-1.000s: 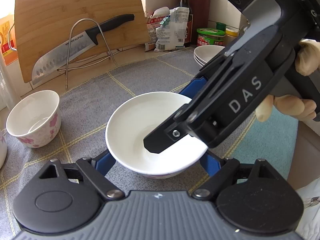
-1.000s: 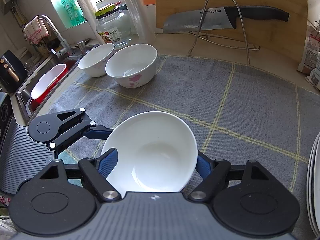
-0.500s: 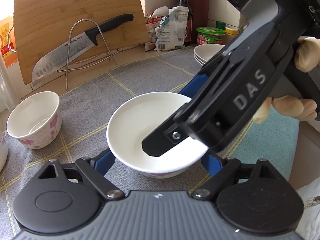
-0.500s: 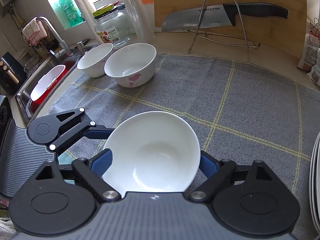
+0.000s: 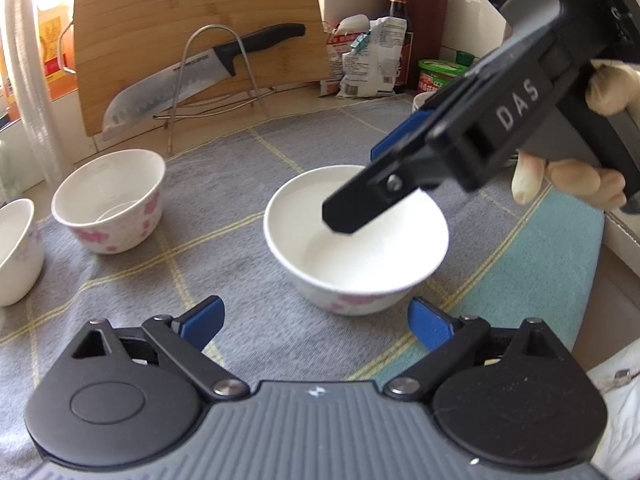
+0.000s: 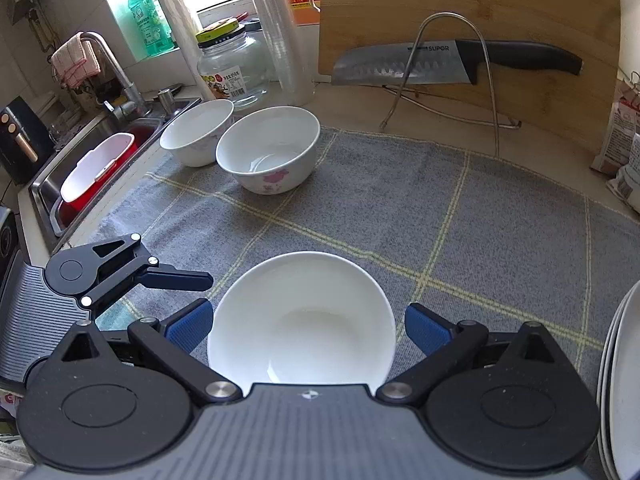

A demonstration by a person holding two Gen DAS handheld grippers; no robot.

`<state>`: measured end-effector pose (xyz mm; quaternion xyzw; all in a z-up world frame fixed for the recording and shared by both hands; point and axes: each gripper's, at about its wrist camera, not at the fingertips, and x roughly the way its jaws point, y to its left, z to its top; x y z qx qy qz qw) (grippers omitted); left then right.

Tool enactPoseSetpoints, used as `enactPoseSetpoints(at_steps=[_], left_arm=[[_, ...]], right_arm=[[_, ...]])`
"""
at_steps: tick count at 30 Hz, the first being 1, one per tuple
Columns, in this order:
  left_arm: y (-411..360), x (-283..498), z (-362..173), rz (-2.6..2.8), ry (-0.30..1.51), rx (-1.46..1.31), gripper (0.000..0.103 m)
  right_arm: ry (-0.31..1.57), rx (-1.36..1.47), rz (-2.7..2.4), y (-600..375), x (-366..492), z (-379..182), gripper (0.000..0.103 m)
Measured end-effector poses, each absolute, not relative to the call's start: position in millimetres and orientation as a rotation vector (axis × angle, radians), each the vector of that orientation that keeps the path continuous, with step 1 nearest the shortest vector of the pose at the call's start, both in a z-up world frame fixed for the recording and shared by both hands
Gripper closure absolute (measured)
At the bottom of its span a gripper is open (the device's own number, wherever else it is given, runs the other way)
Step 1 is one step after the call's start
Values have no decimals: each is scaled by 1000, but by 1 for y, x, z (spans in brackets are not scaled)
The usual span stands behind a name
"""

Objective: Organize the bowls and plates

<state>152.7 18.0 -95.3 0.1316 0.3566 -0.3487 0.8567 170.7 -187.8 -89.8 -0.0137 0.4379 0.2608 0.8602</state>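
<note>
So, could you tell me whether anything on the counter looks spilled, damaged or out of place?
Nothing stands out: the white bowl sits upright on the grey mat, two more bowls stand upright, nothing spilled.

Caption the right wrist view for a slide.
Open right tool straddles a white bowl on the grey mat; two more bowls wait behind.

Each gripper has a ribbed grey body, two round black discs with a shallow oval recess, black linkage arms with triangular cut-outs, silver pivot screws and blue finger pads. A small white mark sits at the front centre of the body. The left gripper (image 5: 314, 322) and right gripper (image 6: 305, 328) look alike. From the side, the right one carries white letters "DAS" on its black housing, and a pale glove covers the hand (image 5: 576, 176) on it.
</note>
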Motion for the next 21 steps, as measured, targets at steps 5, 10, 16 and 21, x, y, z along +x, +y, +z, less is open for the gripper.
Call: enactPoseSetpoints(at_steps=[5,10,16,21], left_arm=[[40,148,-94,-673,752,275,5],[64,161,-94,-564,742,254,5],[86,189,-93,-444,708,232,5],[92,213,-96,-411,695,221,5]], right_arm=[[905,-53,567,-179,177,-83,0],[892,-76,579,-165,189,-78,0],[875,-105,593,-148,205,-72,0],[858,-122,597,-136,218,-68,0]])
